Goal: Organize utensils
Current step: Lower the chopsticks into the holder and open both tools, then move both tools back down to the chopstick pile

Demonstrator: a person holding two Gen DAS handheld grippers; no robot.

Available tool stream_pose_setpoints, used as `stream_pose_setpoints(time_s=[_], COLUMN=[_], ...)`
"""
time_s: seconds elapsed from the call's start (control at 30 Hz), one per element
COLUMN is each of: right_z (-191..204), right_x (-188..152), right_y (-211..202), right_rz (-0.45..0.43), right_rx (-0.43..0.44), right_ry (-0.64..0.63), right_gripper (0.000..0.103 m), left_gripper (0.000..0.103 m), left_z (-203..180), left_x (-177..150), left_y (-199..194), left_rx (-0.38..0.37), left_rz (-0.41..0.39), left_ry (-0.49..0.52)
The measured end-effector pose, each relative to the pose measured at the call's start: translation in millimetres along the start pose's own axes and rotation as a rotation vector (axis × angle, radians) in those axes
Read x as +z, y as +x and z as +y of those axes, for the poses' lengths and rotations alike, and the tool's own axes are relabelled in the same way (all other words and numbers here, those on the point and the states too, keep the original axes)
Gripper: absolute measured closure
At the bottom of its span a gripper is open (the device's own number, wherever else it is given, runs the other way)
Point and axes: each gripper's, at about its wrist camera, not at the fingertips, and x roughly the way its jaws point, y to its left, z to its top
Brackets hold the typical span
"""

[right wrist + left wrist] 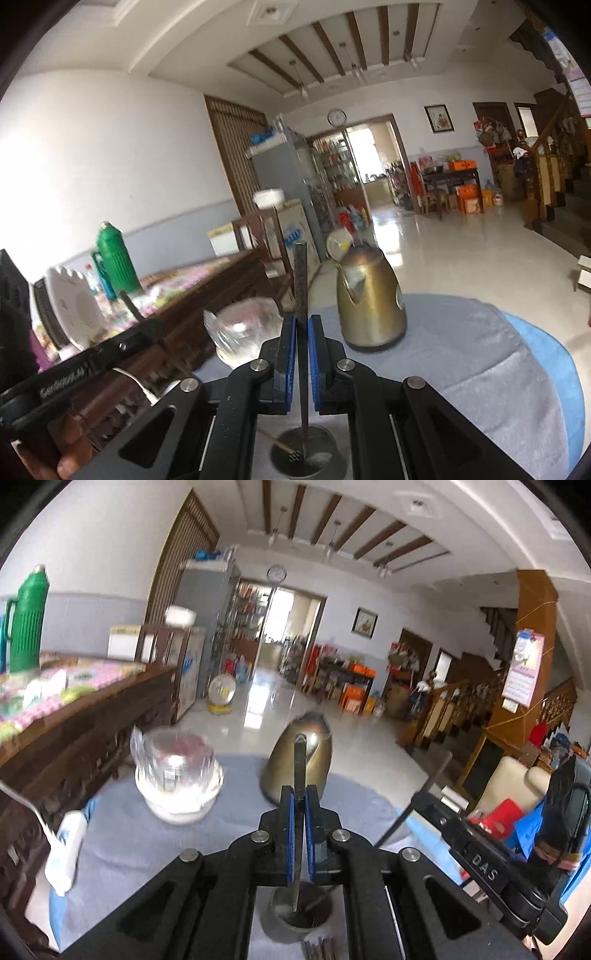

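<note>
Round metal holder (303, 456) on table (480, 369): one chopstick (299, 812) clamped in left gripper (300, 812), another chopstick (302, 332) clamped in right gripper (303, 332), both tips inside.

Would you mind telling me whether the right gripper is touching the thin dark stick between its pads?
Touching. In the right wrist view the right gripper is shut on the stick, its blue pads pressed against both sides with no gap showing.

The glass jar (176, 764) is blurred; the holder (303, 456) is partly hidden.
</note>
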Motion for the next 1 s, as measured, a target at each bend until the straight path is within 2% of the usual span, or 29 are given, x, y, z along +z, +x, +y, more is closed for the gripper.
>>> stream_pose_setpoints(time_s=[0.1, 0.3, 0.33, 0.37, 0.43, 0.6, 0.8, 0.9, 1.0], right_z=[-4.9, -12.8, -15.1, -17.9, -20.7, -30.9, -39.0, -41.8, -48.0], right_x=[-13.5, -31.4, -32.7, -34.1, -36.9, -47.1, -62.9, -74.8, -86.2], right_y=[14.7, 27.5, 27.9, 27.7, 21.7, -0.9, -37.4, -51.6, -60.3], right_rz=[0.059, 0.177, 0.198, 0.217, 0.235, 0.239, 0.203, 0.222, 0.242], right_rx=[-0.009, -0.001, 0.006, 0.013, 0.023, 0.060, 0.098, 0.090, 0.078], right_ry=[0.006, 0.022, 0.038, 0.057, 0.075, 0.141, 0.197, 0.201, 0.210], right_gripper=[0.095, 0.094, 0.094, 0.093, 0.091, 0.072, 0.070, 0.070, 0.070], left_gripper=[0.097, 0.096, 0.089, 0.072, 0.052, 0.051, 0.047, 0.046, 0.046], left_z=[5.7, 8.9, 8.7, 9.5, 13.2, 18.4, 23.8, 25.2, 29.7], left_x=[-20.6, -38.3, -39.9, -42.1, -46.2, -64.4, -94.9, -111.3, -130.0], left_y=[16.0, 24.8, 23.7, 22.5, 15.9, -4.8, -26.3, -30.9, -31.0], left_rx=[0.011, 0.021, 0.024, 0.027, 0.039, 0.061, 0.107, 0.131, 0.121], left_rz=[0.075, 0.156, 0.168, 0.176, 0.169, 0.170, 0.207, 0.239, 0.286], left_ry=[-0.015, -0.031, -0.029, -0.032, -0.047, -0.054, -0.057, -0.036, -0.064])
